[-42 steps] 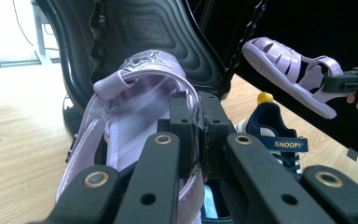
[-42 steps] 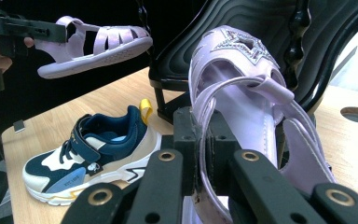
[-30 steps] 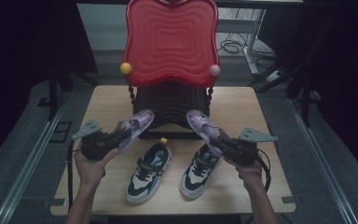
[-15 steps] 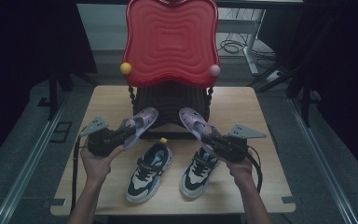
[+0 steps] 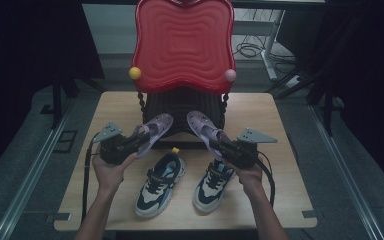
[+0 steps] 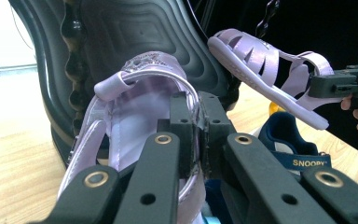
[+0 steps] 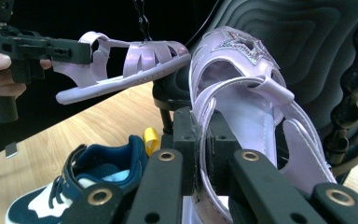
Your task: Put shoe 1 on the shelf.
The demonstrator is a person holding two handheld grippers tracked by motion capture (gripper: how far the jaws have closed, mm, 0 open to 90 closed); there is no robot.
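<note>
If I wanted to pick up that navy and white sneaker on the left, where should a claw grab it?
Likely the heel collar of the navy and white sneaker, from above: its opening faces up, the rim is thin enough to pinch, and a yellow pull loop marks the heel.

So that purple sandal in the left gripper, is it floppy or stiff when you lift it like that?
Probably fairly stiff: the sandal juts out from the left gripper without sagging, though pinched only at its heel strap. Likely light, since that thin strap carries it. The glossy surface may be slippery.
</note>
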